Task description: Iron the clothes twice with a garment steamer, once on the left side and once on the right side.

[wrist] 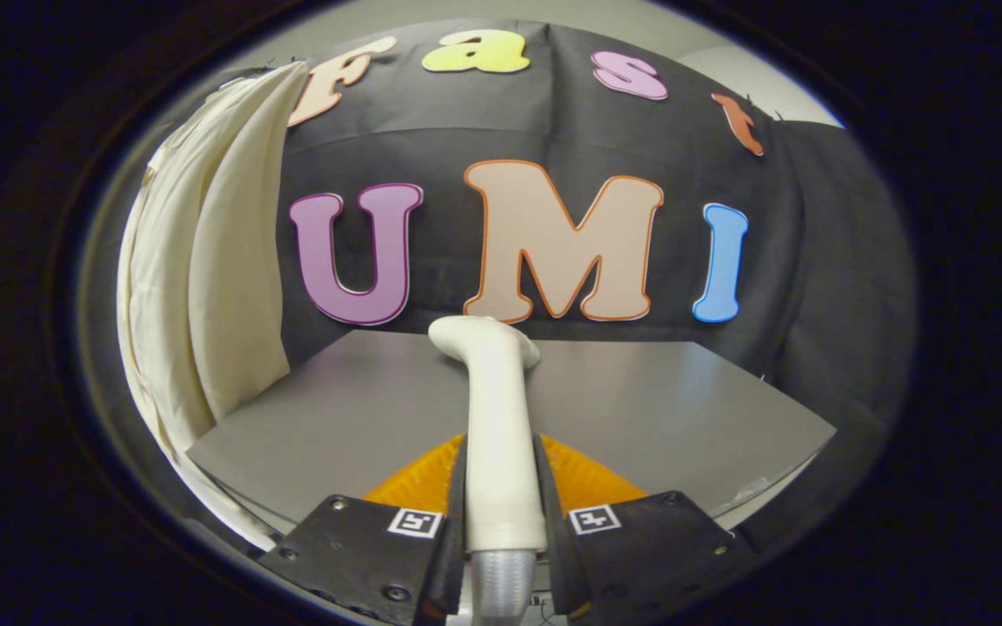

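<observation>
Clamping the white garment steamer (498, 435) by its long handle, with one finger pressed on each side and no gap left to either side. Closed only as far as the width of that handle allows, the gripper (501, 513) pointing forward and a little downward toward the grey table (666, 409). Rising from between the fingers and reaching ahead over the table, with the head of the steamer bent off at the far end, close to the back edge of the table. Hanging out below the handle, behind the fingers, a ribbed clear hose (501, 582).

Lying under the steamer handle, flat on the near part of the table, an orange mat (588, 478) with a fine ribbed surface, partly hidden by the fingers. Cannot tell whether the steamer touches the mat or is lifted just above it.

Hanging to the left of the steamer, well apart from it, a cream garment (205, 261) in long upright folds, reaching down past the left edge of the table. Standing beyond the steamer head, behind the table, the black cloth wall (571, 113) of the booth, and above that a pale plain wall (431, 13).
</observation>
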Motion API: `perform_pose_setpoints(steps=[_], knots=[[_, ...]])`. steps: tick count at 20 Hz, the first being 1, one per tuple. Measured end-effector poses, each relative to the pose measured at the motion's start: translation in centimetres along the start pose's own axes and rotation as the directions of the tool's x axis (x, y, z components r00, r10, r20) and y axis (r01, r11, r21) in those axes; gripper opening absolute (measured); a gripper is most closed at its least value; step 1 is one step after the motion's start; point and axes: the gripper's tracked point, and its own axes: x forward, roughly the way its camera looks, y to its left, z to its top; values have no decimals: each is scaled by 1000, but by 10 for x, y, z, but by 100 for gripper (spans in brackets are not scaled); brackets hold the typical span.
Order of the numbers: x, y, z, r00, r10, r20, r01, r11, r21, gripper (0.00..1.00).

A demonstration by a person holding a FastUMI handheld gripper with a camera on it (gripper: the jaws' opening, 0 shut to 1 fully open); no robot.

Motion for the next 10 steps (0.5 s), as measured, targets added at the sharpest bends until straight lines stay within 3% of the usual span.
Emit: perform_pose_setpoints(steps=[10], knots=[[-58, 30, 29, 994, 86, 64, -88, 996, 21, 38]])
